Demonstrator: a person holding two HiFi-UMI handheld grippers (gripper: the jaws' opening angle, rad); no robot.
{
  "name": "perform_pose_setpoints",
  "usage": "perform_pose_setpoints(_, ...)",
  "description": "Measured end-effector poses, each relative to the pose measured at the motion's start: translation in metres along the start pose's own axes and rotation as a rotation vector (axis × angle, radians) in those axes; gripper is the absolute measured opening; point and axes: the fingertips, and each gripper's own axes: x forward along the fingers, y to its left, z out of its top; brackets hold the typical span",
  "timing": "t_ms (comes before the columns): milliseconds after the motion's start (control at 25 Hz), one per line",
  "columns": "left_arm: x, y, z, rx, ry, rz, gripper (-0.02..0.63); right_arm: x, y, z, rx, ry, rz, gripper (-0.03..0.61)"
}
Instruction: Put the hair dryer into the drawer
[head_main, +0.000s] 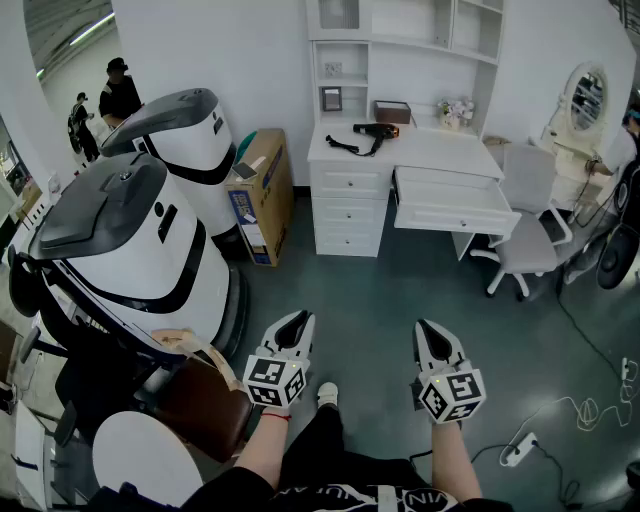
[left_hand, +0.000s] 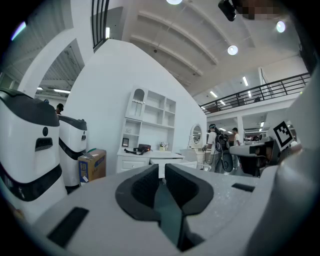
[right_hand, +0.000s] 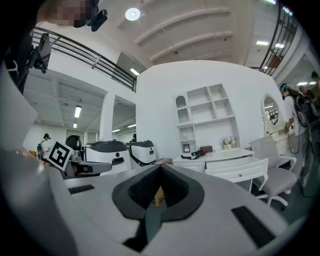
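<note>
The black hair dryer (head_main: 375, 129) lies on the white tabletop (head_main: 440, 152) at twelve o'clock, its cord hard to trace, near the pulled-out white drawer (head_main: 450, 206) at one o'clock. At six o'clock, the left claw (head_main: 298, 320) stands slightly parted, empty; the right claw (head_main: 428, 328) is clenched on nothing.

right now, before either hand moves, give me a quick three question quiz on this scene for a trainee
1. True or false: the hair dryer already lies inside the drawer.
2. The drawer is: A) pulled open, B) pushed shut, C) lying on the floor.
3. Fill in: the tongs with jaws fully together are the ____ ones.

Key: 1 false, it lies on the desk top. 2 A. 3 right: the right tongs are shut, the left tongs show a narrow gap, and both are empty.
</note>
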Motion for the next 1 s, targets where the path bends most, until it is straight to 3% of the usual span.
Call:
perform_pose_setpoints(440, 0.130, 0.093, 0.017, -0.013, 0.035, 0.008, 0.049, 0.146, -0.068, 0.006, 0.015, 0.051, -0.043, 0.003)
perform_pose_setpoints(1000, 0.246, 0.217, 0.032, -0.046, 0.044, 0.011, 0.049, 0.301, -0.107, -0.006, 0.112, 0.071, -0.088, 0.003)
